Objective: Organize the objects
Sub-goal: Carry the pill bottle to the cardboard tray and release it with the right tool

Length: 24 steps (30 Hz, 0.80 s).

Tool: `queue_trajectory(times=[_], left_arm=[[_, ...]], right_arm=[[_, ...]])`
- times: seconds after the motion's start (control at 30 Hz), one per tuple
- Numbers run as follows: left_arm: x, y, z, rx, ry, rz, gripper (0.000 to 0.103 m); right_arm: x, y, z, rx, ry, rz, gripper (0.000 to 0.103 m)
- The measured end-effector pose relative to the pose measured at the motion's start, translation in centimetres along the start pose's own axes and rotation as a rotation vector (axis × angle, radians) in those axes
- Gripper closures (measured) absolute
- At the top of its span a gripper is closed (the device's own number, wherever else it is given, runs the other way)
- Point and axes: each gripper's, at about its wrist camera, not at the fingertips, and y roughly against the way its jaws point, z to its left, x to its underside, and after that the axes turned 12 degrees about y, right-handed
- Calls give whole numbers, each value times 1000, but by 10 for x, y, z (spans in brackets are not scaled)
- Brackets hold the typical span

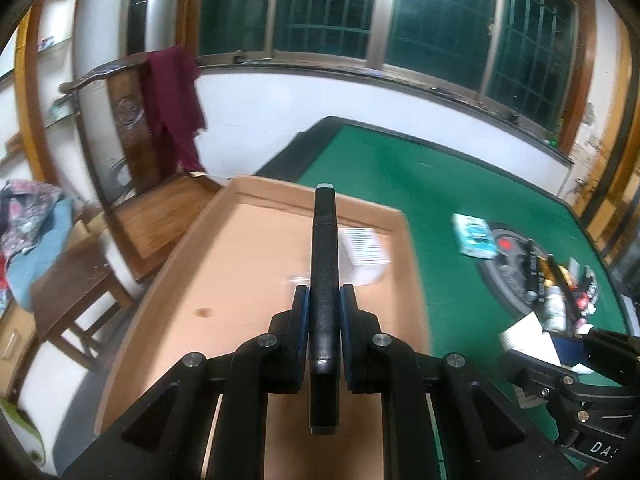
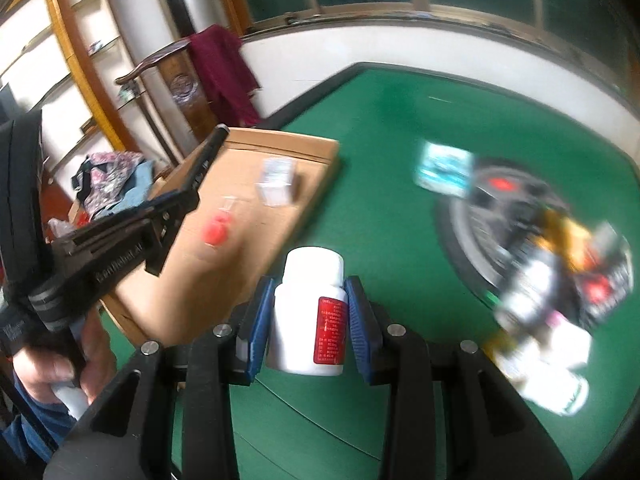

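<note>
Cardboard tray (image 1: 192, 280) sits on the near left of the green table (image 1: 440, 200), holding a clear barcoded box (image 1: 362, 250). Your left gripper (image 1: 324, 300) clamps a long black bar (image 1: 324, 248) above it. Your right gripper (image 2: 308, 312) pinches a white red-labelled bottle (image 2: 308, 308) over the felt, right of the tray.

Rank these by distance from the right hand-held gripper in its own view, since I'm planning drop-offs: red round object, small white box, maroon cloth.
1. Red round object, on the cardboard tray, left and ahead.
2. Small white box, farther back on the tray.
3. Maroon cloth, draped over the wooden chair behind the table.
</note>
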Motion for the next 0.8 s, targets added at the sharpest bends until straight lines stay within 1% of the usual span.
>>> queue_trajectory(times=[0.2, 0.33, 0.53, 0.63, 0.8], left_arm=[[-4, -24, 32, -64, 41, 47, 91], [-3, -36, 47, -85, 51, 79, 91], [3, -42, 50, -99, 35, 97, 91], [3, -41, 51, -98, 33, 94, 91], [5, -36, 51, -115, 19, 76, 91]], right_arm=[[-24, -35, 32, -21, 55, 25, 69], [-34, -54, 44, -33, 71, 49, 69], [-42, -73, 51, -30, 89, 70, 69], [-43, -81, 50, -22, 94, 83, 69], [-46, -94, 47, -11, 93, 107, 69]])
